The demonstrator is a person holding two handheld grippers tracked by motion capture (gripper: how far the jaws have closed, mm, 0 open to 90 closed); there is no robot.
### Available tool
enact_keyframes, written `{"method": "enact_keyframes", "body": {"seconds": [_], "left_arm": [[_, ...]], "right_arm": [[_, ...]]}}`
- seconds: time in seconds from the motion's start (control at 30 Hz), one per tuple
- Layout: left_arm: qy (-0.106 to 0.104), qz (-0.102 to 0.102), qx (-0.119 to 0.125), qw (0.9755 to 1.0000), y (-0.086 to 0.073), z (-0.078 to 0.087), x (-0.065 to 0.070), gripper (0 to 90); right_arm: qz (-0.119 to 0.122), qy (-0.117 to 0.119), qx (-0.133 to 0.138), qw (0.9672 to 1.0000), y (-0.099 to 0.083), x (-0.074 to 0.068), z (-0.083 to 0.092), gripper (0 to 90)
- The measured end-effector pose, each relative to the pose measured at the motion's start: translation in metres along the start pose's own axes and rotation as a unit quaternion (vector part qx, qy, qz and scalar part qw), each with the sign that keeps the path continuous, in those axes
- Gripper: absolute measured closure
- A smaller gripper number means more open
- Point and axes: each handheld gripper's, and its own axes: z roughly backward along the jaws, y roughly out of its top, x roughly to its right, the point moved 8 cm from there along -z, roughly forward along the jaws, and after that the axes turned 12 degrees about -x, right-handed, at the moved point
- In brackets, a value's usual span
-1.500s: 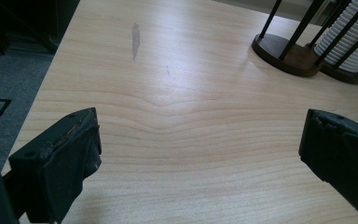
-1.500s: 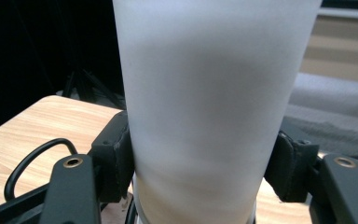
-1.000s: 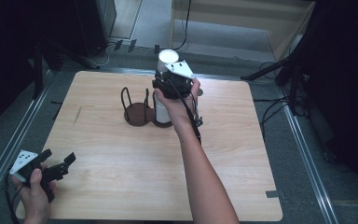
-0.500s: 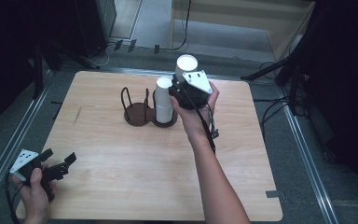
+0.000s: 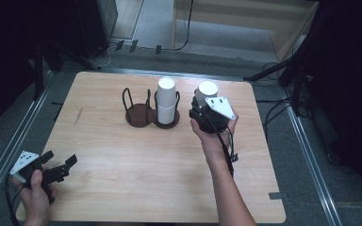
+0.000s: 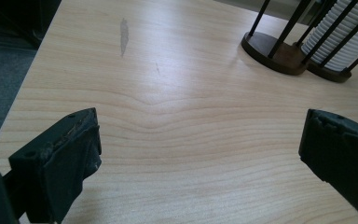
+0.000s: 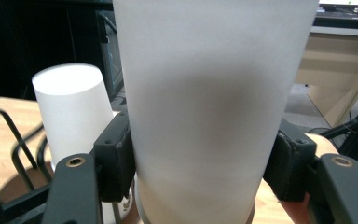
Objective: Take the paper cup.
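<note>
A person's right hand holds my right gripper (image 5: 201,109) upright, shut on a white paper cup (image 5: 207,89) turned bottom-up, to the right of the rack. In the right gripper view both pads (image 7: 116,161) press the cup's (image 7: 209,102) sides. A stack of white cups (image 5: 166,101) stands in the right bay of a dark wire cup rack (image 5: 139,113); its left bay is empty. My left gripper (image 5: 60,159) rests open near the table's front left corner, with only bare wood between its jaws (image 6: 200,154).
The wooden table (image 5: 122,160) has a grey scuff mark (image 6: 124,30) on its left side. Metal rails run along both sides of the table. Cables and dark stands sit on the floor behind, with a light wooden cabinet (image 5: 264,19) at the back.
My right gripper has carried the cup from above the stack to the right and downward. The left gripper has kept still.
</note>
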Motion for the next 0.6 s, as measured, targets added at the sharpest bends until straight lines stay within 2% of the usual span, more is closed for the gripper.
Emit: {"method": "enact_keyframes", "body": {"seconds": [0.1, 0.23, 0.33, 0.47, 0.5, 0.6], "left_arm": [[0.005, 0.001, 0.002, 1.0000, 0.000, 0.000, 0.000, 0.0], [0.006, 0.000, 0.002, 1.0000, 0.000, 0.001, 0.000, 0.0], [0.007, -0.001, 0.002, 1.0000, 0.000, 0.001, 0.000, 0.0], [0.008, -0.004, 0.000, 1.0000, -0.001, 0.001, 0.001, 0.0], [0.009, -0.007, -0.003, 0.9999, -0.001, 0.001, 0.001, 0.0], [0.011, -0.013, -0.006, 0.9998, -0.002, 0.000, 0.002, 0.0]], "right_arm": [[-0.013, -0.004, -0.008, 0.9999, -0.021, 0.011, 0.003, 35.5], [-0.026, -0.006, -0.009, 0.9996, -0.033, 0.018, 0.005, 35.7], [-0.041, -0.004, -0.017, 0.9990, -0.053, 0.028, 0.007, 35.8], [-0.047, -0.001, -0.023, 0.9987, -0.066, 0.035, 0.010, 35.9], [-0.045, -0.003, -0.027, 0.9986, -0.075, 0.039, 0.013, 35.9], [-0.042, -0.004, -0.028, 0.9987, -0.079, 0.042, 0.015, 35.9]]}}
